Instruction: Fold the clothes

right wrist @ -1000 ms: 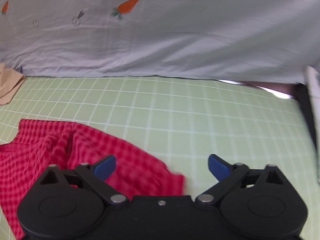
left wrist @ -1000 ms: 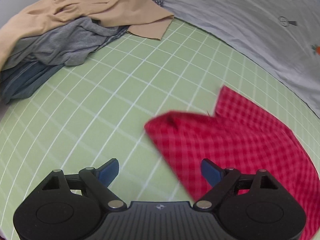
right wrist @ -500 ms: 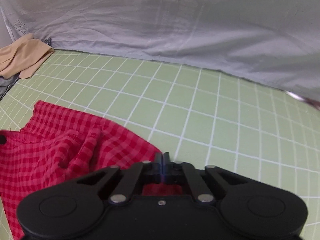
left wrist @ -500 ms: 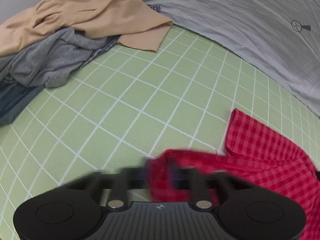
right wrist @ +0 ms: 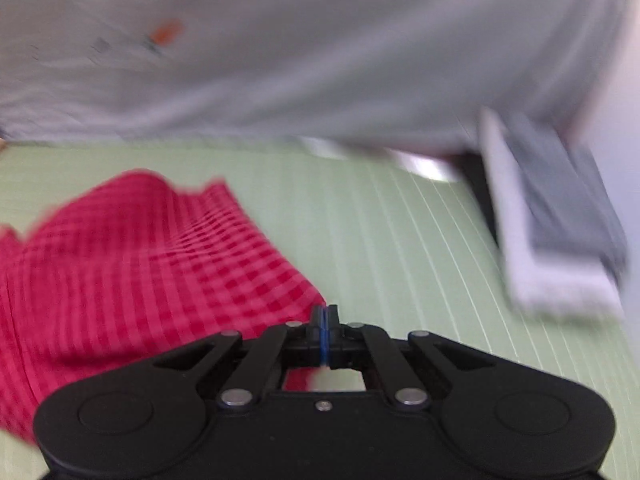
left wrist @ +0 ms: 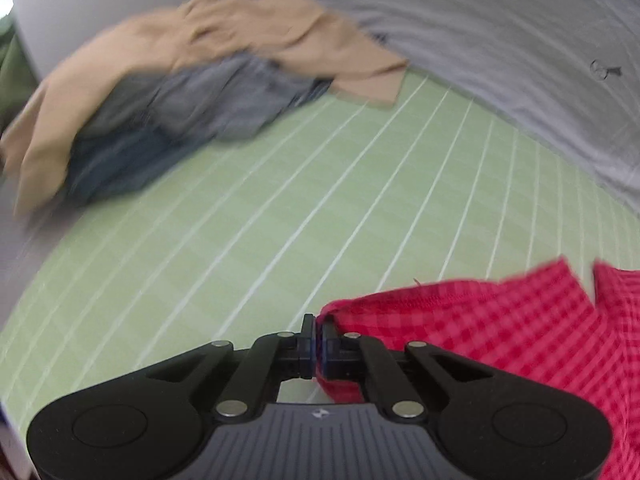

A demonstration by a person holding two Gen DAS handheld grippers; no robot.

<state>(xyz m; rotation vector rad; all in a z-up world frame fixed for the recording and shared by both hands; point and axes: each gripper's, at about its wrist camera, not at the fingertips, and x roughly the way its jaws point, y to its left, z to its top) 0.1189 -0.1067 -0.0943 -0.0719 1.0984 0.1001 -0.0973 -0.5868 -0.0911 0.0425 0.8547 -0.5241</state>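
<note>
A red checked garment [left wrist: 500,332] lies on the green gridded mat [left wrist: 280,208]. My left gripper [left wrist: 316,326] is shut on the garment's left corner, and the cloth stretches away to the right. In the right wrist view the same red garment [right wrist: 140,264] spreads to the left, and my right gripper [right wrist: 325,314] is shut on its right corner. Both views are blurred by motion.
A heap of clothes, tan [left wrist: 240,36] over grey [left wrist: 192,100] and dark blue, lies at the mat's far left. A pale grey sheet [right wrist: 320,48] with small prints borders the mat's far side. A grey and white flat object [right wrist: 560,216] lies at the right.
Both grippers were open a second ago and have shut on the red garment's corners. Both views now tilt and blur, and the cloth is drawn taut between the grippers.
</note>
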